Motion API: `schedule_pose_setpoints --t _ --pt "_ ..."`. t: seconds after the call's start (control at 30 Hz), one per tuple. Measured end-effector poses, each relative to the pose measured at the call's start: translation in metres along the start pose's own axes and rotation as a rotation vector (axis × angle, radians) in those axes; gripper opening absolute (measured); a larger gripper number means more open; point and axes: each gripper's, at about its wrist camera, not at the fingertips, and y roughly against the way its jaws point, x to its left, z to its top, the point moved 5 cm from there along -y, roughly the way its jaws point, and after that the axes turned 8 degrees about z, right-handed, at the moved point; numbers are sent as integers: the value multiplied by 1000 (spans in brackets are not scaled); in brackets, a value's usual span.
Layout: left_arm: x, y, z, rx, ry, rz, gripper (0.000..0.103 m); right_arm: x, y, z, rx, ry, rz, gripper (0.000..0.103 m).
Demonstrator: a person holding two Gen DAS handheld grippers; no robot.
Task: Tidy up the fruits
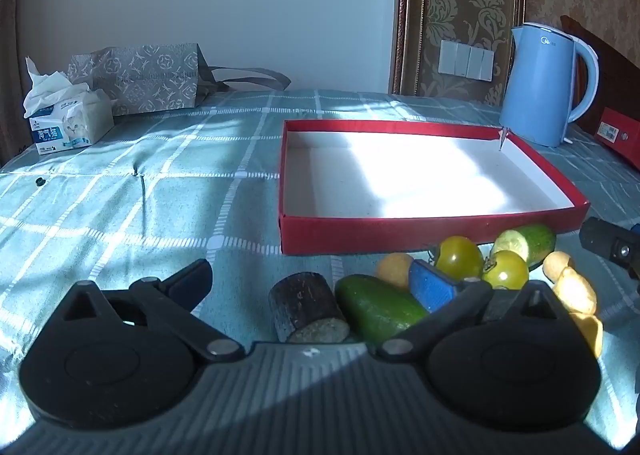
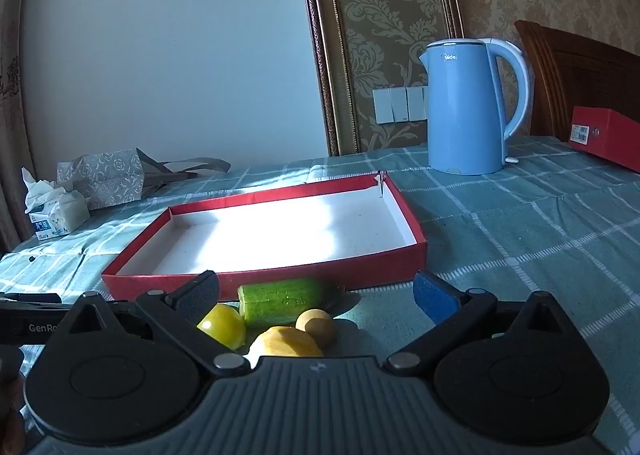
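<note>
A shallow red box (image 1: pixel 400 233) with a white inside lies empty on the checked cloth; it also shows in the right wrist view (image 2: pixel 280 271). In front of it lie a dark cut stalk piece (image 1: pixel 306 307), a cucumber piece (image 1: pixel 378 305), a second cucumber piece (image 1: pixel 528 241), two yellow-green tomatoes (image 1: pixel 460 257), and pale yellow pieces (image 1: pixel 576 289). My left gripper (image 1: pixel 312 283) is open around the stalk piece and cucumber. My right gripper (image 2: pixel 316 291) is open, with a cucumber piece (image 2: pixel 280 301), a tomato (image 2: pixel 224 325) and yellow pieces (image 2: pixel 316 327) between its fingers.
A blue kettle (image 1: pixel 540 87) stands behind the box at the right, also in the right wrist view (image 2: pixel 468 107). A second red box (image 2: pixel 608 137) lies far right. A tissue pack (image 1: pixel 68 119) and a grey patterned bag (image 1: pixel 140 75) sit at the back left.
</note>
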Motion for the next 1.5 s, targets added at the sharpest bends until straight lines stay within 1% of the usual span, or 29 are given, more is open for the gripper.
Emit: schedule_pose_setpoints --t 0.2,0.33,0.5,0.77,0.9,1.03,1.3,1.4,1.5 --pt "0 -2 -2 6 7 -4 103 -9 7 1 -51 21 -29 103" --pt "1 -3 -3 10 15 -7 103 -4 6 -2 -40 41 -26 103" --pt "4 -3 -3 18 27 -12 103 0 8 -5 -53 65 -39 103" --pt "3 -2 -2 20 22 -18 103 7 -1 -6 -20 104 -71 103" --pt "3 0 -2 11 16 -9 103 6 -4 -8 -5 87 -66 103" --pt "11 8 -5 1 31 -7 103 3 -6 -9 9 66 -55 103" --pt "29 19 -13 -30 15 -5 103 1 7 -5 -47 38 -43 103" --pt "33 24 -16 -37 0 -1 103 1 4 -5 -30 26 -30 103" --pt "40 27 -21 -37 12 -9 103 3 1 -7 -18 34 -30 103"
